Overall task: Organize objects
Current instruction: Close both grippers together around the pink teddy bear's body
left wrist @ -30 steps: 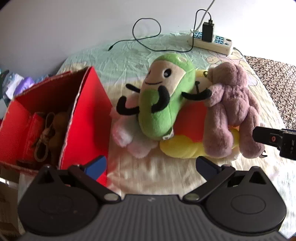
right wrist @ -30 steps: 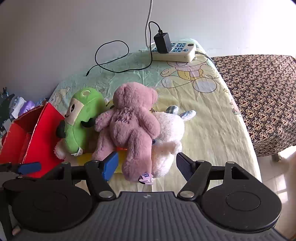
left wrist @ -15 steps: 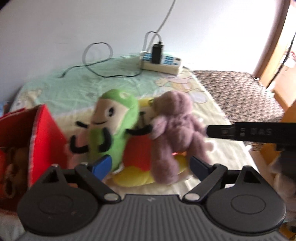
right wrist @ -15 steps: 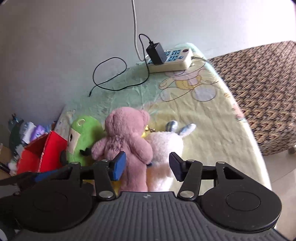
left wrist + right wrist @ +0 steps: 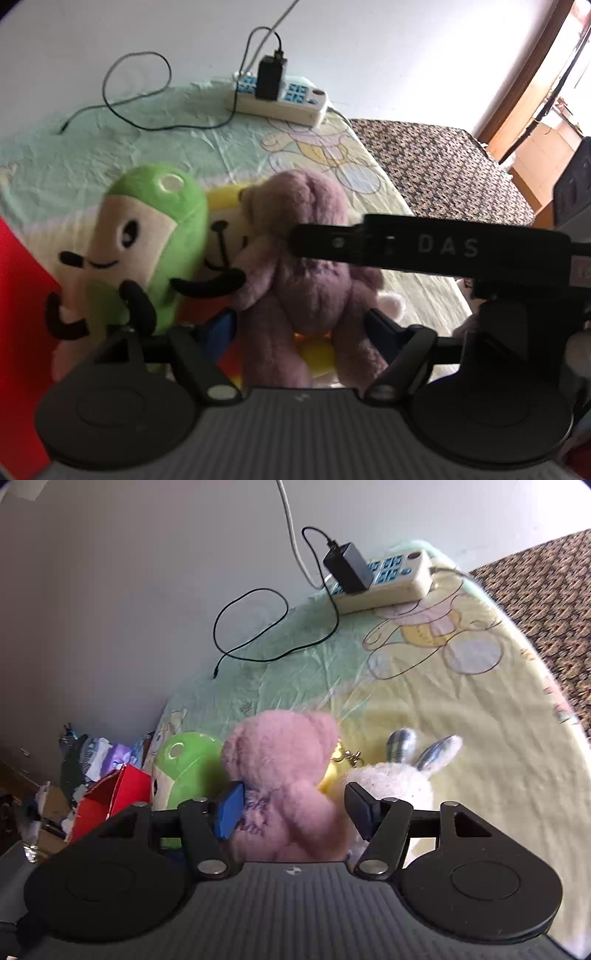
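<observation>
Both pairs of fingers stand apart, and we see the pink bear (image 5: 284, 786) between each pair. Our right gripper (image 5: 291, 810) has its blue-padded fingers (image 5: 231, 809) on either side of the bear's back, with the left pad looking close to the fur, though we cannot tell if it touches. Our left gripper (image 5: 299, 332) faces the bear (image 5: 310, 266) from the other side, its fingers (image 5: 384, 334) spread wide around the bear's legs; that view is blurred, so contact is uncertain. In the left view the right gripper's arm (image 5: 424, 247) crosses in front of the bear's chest.

We find the bear sitting in a pile of soft toys on the bed sheet (image 5: 461, 709). Just left of it leans a green plush (image 5: 147, 236) with black arms, one arm reaching over to the bear. Behind the bear and the green one lies a yellow plush (image 5: 221, 218). On the bear's right in the right view lies a white rabbit (image 5: 395, 782) with checked ears, touching the bear. A red box (image 5: 114, 797) stands at the left edge of the bed, near the green plush (image 5: 188, 771).

At the far end of the bed we see a power strip (image 5: 384, 579) with a black charger (image 5: 347, 568) plugged in, its cable (image 5: 251, 627) looping over the sheet. To the right is a brown patterned surface (image 5: 443, 162).
</observation>
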Demonstrator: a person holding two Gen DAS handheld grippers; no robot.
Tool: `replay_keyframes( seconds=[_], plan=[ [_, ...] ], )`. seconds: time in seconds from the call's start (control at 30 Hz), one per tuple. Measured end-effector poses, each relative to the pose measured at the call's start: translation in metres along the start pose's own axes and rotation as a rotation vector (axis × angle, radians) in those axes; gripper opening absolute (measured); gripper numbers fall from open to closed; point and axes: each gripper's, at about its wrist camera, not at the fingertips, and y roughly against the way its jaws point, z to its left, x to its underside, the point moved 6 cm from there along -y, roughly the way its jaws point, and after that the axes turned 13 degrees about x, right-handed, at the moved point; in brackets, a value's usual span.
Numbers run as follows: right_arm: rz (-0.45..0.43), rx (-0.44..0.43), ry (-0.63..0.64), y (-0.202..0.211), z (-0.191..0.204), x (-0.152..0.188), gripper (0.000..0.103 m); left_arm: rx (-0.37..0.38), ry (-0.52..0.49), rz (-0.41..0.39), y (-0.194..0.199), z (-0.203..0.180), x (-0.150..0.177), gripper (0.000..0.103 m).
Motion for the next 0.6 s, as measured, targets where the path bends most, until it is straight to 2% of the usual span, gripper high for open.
replay_keyframes(
  seconds=[0.13,0.3,0.6],
  plan=[
    [0.008,-0.022,0.040,0.004,0.005,0.002,0.054,0.011,-0.014,0.003,-0.002,-0.003,-0.002,0.072],
    [0.030,-0.080,-0.001,0.018,-0.003,0.004,0.043,0.003,-0.044,0.001,0.000,-0.008,0.003,0.068],
    [0.006,-0.135,0.010,0.057,0.007,0.023,0.039,-0.007,-0.111,-0.050,0.037,-0.033,0.022,0.067]
  ],
)
